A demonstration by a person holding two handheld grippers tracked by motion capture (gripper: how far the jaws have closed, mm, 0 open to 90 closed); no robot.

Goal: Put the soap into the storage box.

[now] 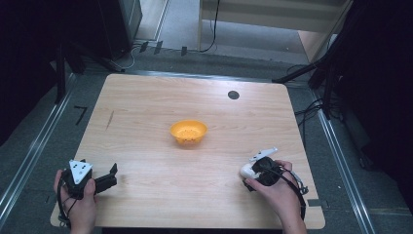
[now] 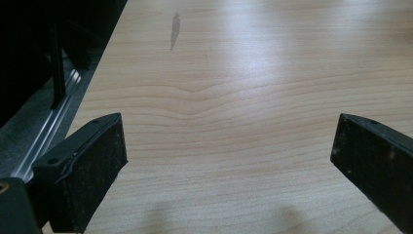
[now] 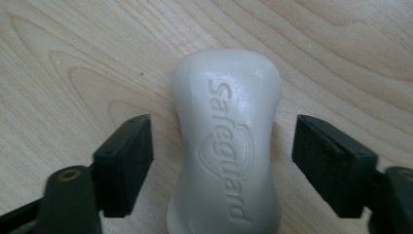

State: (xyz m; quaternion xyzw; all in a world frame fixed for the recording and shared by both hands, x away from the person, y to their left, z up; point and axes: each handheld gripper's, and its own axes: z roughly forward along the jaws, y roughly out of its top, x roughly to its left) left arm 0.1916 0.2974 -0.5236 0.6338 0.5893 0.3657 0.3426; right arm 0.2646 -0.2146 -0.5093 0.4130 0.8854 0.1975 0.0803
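A white bar of soap (image 3: 226, 141), stamped with a brand name, lies flat on the wooden table (image 1: 146, 107) near its front right. My right gripper (image 3: 225, 163) points down over it, a black jaw on either side, and a thin gap shows between each pad and the soap. In the high view the soap (image 1: 246, 170) peeks out at the left of the right gripper (image 1: 254, 173). My left gripper (image 1: 112, 176) rests at the front left corner, jaws wide apart with bare wood between them (image 2: 229, 161). An orange bowl (image 1: 188, 131) stands mid-table.
A small black round spot (image 1: 233, 95) sits near the table's far edge. A dark streak (image 1: 110, 119) marks the wood at the left, and the streak (image 2: 174, 29) shows again ahead of the left gripper. Metal rails and cables run along both sides on the floor.
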